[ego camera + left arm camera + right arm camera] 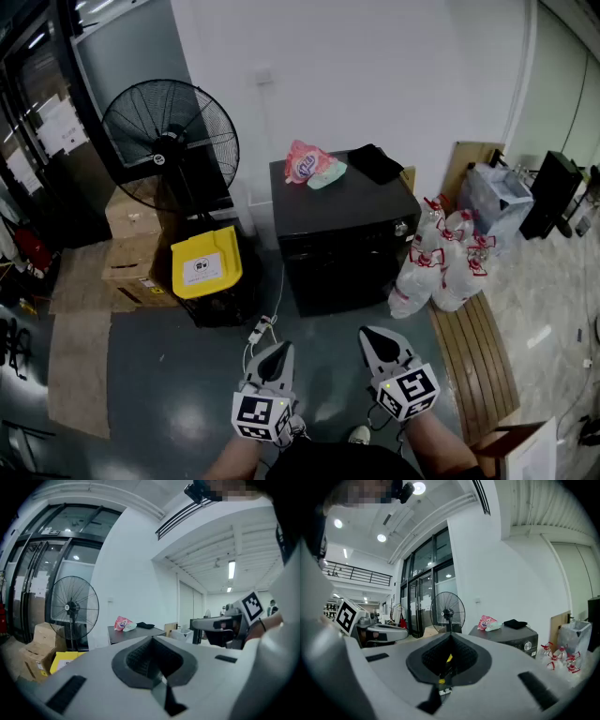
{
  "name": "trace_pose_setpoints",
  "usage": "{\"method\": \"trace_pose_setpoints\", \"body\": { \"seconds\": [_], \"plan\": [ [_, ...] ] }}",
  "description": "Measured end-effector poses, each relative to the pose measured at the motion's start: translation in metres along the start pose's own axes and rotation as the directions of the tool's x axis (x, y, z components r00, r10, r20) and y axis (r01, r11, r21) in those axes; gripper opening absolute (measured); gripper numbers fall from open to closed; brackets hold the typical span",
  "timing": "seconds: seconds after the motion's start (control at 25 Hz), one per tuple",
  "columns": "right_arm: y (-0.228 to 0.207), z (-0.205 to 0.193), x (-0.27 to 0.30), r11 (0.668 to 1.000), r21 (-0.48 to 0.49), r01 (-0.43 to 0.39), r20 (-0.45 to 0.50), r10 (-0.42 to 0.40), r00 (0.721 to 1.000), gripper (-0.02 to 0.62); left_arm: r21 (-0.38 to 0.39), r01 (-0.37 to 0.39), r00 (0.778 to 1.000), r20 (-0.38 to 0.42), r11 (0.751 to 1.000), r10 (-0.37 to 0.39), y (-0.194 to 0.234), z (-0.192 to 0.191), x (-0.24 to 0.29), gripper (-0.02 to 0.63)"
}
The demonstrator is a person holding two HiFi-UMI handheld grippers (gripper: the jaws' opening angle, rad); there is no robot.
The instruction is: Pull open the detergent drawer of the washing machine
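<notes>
Two tools pointing at the washer, both fully closed

Left tool (275, 359) and right tool (384, 345) are hovering side by side over the grey floor (169, 375), jaws pressed together and gripping nothing. They're well short of the black boxy washing machine (347, 234), which is standing against the white wall beside the black pedestal fan (171, 141). I can't make out its detergent drawer from here.

This is a bare corner of a big workshop-like hall, not a home. Straight ahead of the fingers (275, 361), a washing machine (342, 234) stands free on a grey painted floor (169, 375). Left of them are a pedestal fan (171, 141), cardboard boxes (131, 248) and tall glass doors (42, 573). To their right is a cluster of spray bottles (450, 262). High ceiling lights (382, 537) and a mezzanine railing (358, 576) show too.
</notes>
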State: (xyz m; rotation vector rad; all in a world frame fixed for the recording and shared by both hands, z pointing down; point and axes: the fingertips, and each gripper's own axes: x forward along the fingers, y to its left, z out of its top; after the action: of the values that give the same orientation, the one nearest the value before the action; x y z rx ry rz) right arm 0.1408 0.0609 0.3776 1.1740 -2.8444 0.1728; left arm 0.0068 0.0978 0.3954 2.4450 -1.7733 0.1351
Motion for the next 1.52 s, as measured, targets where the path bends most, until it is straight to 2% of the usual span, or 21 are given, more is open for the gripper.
{"method": "trace_pose_setpoints", "body": {
  "seconds": [0.32,0.52,0.6,0.68,0.76,0.92,1.04,1.32,1.52],
  "plan": [
    [0.011,-0.001,0.01,1.0,-0.001,0.004,0.015,-0.004,1.0,0.006,-0.004,-0.005,1.0,0.019,1.0,0.005,0.014,-0.002,-0.004,-0.002],
    [0.019,0.0,0.021,1.0,-0.01,0.004,0.033,-0.004,0.999,0.009,-0.006,0.021,0.999,0.042,1.0,-0.021,0.025,-0.002,-0.003,0.002],
    [0.025,0.0,0.028,1.0,0.005,-0.006,0.046,0.006,0.999,0.072,-0.008,0.038,0.998,0.045,0.999,-0.038,0.031,-0.004,-0.003,0.009],
    [0.03,0.001,0.036,0.999,0.034,-0.016,0.059,0.014,0.998,0.113,-0.012,0.063,0.997,0.044,0.998,-0.062,0.037,-0.006,-0.003,0.122],
    [0.033,0.002,0.045,0.997,0.076,-0.021,0.074,0.015,0.997,0.14,-0.01,0.081,0.996,0.04,0.997,-0.08,0.044,-0.008,-0.002,0.164],
    [0.035,0.002,0.063,0.982,0.188,-0.021,0.102,0.002,0.995,0.196,-0.01,0.102,0.994,0.041,0.995,-0.102,0.064,-0.01,-0.002,0.183],
    [0.037,0.002,0.08,0.972,0.236,-0.009,0.111,-0.018,0.994,0.219,-0.013,0.118,0.992,0.042,0.993,-0.117,0.082,-0.01,0.001,0.19],
    [0.049,-0.004,0.118,0.961,0.276,0.007,0.113,-0.039,0.993,0.263,0.011,0.167,0.985,0.038,0.986,-0.167,0.117,-0.01,0.004,0.212],
    [0.047,-0.003,0.145,0.951,0.31,-0.005,0.116,-0.032,0.993,0.29,0.013,0.175,0.984,0.037,0.984,-0.176,0.134,-0.007,0.013,0.216]
  ]
}}
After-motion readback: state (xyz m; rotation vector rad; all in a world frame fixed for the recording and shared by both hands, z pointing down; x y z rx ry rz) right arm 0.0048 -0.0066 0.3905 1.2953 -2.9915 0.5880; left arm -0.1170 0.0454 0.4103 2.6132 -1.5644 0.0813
